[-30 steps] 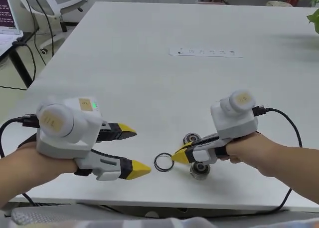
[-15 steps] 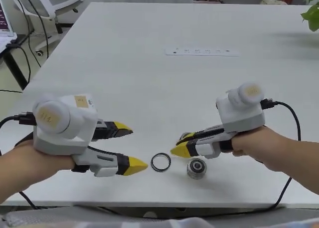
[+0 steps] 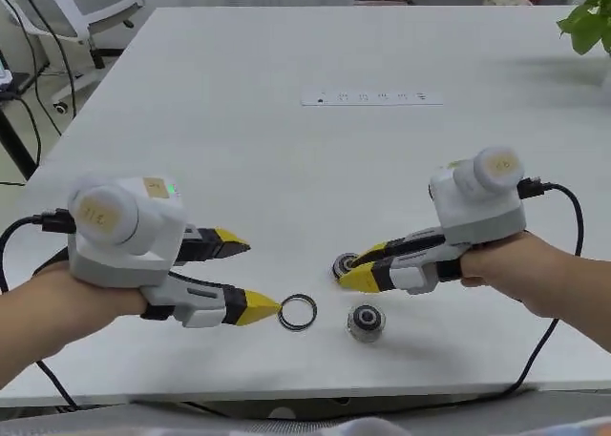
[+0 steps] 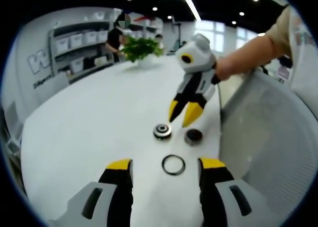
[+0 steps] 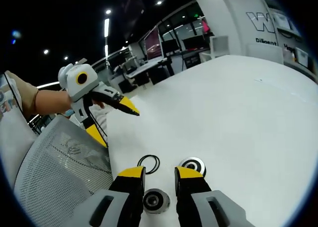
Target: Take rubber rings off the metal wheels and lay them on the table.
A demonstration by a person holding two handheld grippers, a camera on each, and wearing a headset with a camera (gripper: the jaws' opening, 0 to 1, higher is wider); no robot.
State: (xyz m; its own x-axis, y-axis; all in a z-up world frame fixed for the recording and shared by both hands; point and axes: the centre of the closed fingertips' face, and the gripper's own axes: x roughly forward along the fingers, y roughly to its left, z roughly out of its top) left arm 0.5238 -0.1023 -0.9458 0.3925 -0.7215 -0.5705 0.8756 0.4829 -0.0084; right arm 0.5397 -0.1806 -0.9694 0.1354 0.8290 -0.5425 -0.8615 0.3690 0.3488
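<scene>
A loose black rubber ring (image 3: 297,312) (image 4: 173,164) (image 5: 148,163) lies flat on the white table (image 3: 286,150). Two small metal wheels rest beside it: one (image 3: 366,321) (image 4: 193,136) (image 5: 155,200) near the front edge, the other (image 3: 343,265) (image 4: 162,131) (image 5: 193,164) partly behind my right gripper. My left gripper (image 3: 253,279) (image 4: 165,165) (image 5: 117,123) is wide open, its lower tip almost at the ring. Just above the wheels, my right gripper (image 3: 355,273) (image 4: 183,115) (image 5: 160,173) hovers with jaws slightly apart and holds nothing.
A white socket strip (image 3: 370,98) lies further back on the table. A green plant (image 3: 587,16) stands at the far right corner. Cables trail from both grippers over the front edge. A grey mesh chair (image 4: 263,137) is close behind that edge.
My right gripper has lifted off the ring and drawn back to the right, uncovering the wheels. The left gripper's lower tip has come closer to the ring, which stays on the table.
</scene>
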